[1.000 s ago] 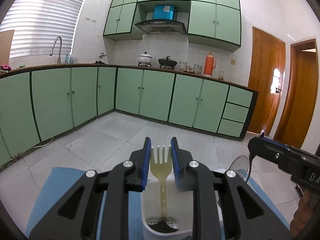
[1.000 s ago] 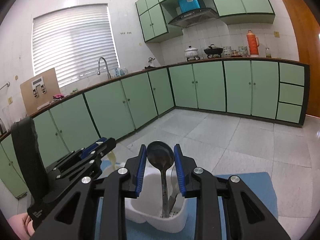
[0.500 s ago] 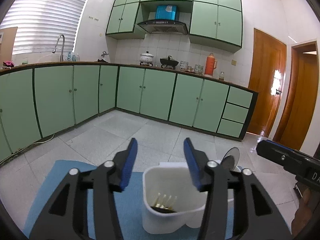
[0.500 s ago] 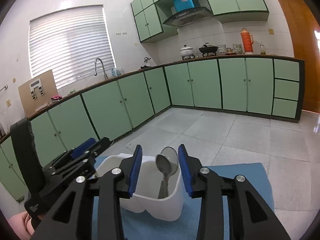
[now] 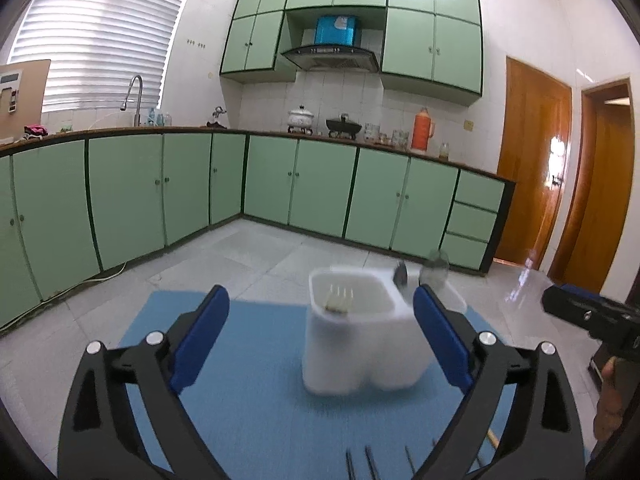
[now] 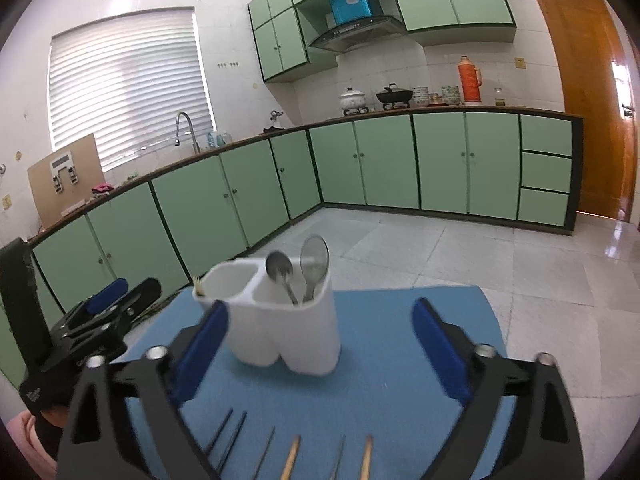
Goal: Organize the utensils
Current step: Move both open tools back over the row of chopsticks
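A white two-compartment utensil holder (image 5: 360, 344) (image 6: 286, 320) stands on a blue mat (image 5: 256, 408) (image 6: 380, 384). A pale yellow fork (image 5: 338, 300) stands in one compartment; two metal spoons (image 6: 298, 270) stand in the other. My left gripper (image 5: 320, 332) is open wide and empty, pulled back from the holder. My right gripper (image 6: 320, 344) is open wide and empty, also back from the holder. Several chopsticks (image 6: 294, 456) lie on the mat near the front edge, dark ones and wooden ones.
The other gripper shows at each view's edge, the right one (image 5: 592, 320) and the left one (image 6: 92, 324). Green cabinets and a tiled floor lie beyond the mat. Dark chopstick tips (image 5: 368, 464) show at the bottom of the left wrist view.
Both grippers have let go, the left of the fork and the right of the spoon, which now stand in the holder. Both have opened wide and pulled back from it.
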